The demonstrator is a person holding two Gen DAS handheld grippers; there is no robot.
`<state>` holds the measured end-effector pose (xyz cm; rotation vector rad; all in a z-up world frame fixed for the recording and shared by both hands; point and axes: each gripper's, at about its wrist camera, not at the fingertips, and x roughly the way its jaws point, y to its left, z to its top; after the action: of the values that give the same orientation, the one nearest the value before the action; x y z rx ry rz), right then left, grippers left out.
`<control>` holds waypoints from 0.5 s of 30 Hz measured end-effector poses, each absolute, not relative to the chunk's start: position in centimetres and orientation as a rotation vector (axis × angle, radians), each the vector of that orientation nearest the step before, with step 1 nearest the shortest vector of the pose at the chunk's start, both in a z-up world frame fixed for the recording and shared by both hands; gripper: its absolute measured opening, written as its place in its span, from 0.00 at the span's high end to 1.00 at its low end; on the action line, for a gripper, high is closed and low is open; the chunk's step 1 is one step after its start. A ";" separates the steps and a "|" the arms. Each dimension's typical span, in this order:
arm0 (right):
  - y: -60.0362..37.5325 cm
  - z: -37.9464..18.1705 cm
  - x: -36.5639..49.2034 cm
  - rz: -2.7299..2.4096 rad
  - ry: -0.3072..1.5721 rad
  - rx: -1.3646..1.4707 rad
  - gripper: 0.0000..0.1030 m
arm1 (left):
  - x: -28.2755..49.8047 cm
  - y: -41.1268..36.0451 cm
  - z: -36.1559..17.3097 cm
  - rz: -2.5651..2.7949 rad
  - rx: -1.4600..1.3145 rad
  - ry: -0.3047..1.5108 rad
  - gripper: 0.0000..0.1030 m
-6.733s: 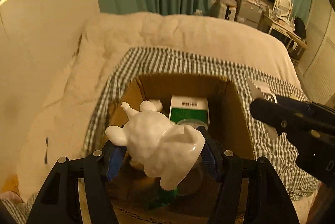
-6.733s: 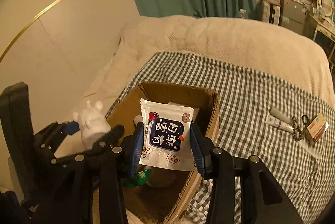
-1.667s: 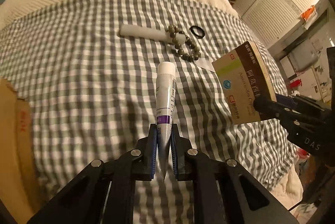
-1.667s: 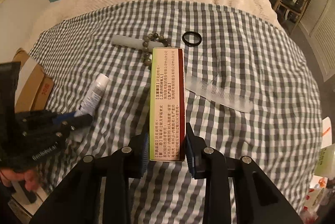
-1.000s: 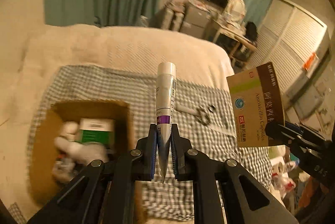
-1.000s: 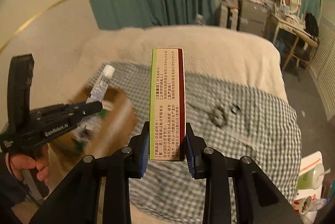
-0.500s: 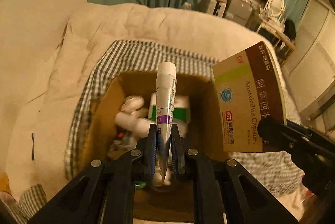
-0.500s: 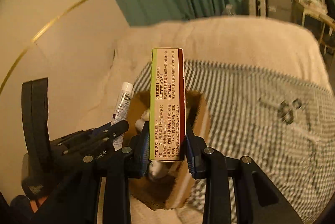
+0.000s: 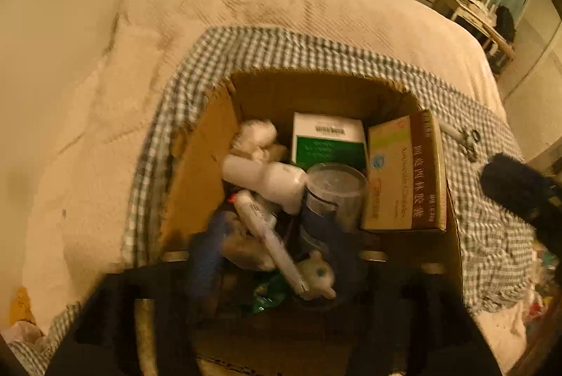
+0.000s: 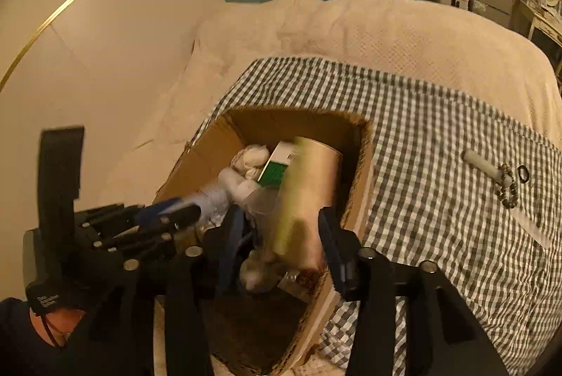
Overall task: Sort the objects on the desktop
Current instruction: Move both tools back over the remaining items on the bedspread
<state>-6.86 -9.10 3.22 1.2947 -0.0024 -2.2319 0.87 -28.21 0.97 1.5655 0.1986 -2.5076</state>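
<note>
The open cardboard box (image 9: pixel 210 144) sits on the checked cloth and holds several things. My left gripper (image 9: pixel 272 256) hangs over it with its jaws opening; the white tube (image 9: pixel 270 242) lies slanted between the blurred fingers, free of the pads. The brown and green medicine box (image 9: pixel 404 172) leans against the carton's right inner wall. In the right wrist view it is a blur (image 10: pixel 309 193) between the opening jaws of my right gripper (image 10: pixel 281 246), loose from the pads. The left gripper (image 10: pixel 165 218) shows at the left, held by a hand.
Inside the carton lie a green and white box (image 9: pixel 326 144), a clear cup (image 9: pixel 333 186), a white bottle (image 9: pixel 263 179) and a white figurine (image 9: pixel 316 274). On the checked cloth (image 10: pixel 421 165) to the right rest a white stick (image 10: pixel 481 163), a bead bracelet (image 10: pixel 507 186) and a black ring (image 10: pixel 522 173).
Both grippers came down closer over the carton and their jaws spread. The tube and the medicine box slipped out of the pads and dropped into the carton.
</note>
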 end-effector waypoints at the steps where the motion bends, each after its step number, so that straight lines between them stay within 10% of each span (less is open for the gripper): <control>1: -8.9 3.5 -6.7 -2.238 -0.009 1.284 0.56 | 1.0 -28.1 1.2 -2.519 1.544 0.200 0.30; 15: 5.4 8.9 -7.4 -2.527 -0.100 1.224 0.54 | -0.3 -18.3 6.5 -2.686 1.440 0.254 0.20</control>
<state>-7.39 5.44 8.90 1.2244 -0.1003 -2.5273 -0.32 -18.33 6.47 1.4401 0.2541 -2.6864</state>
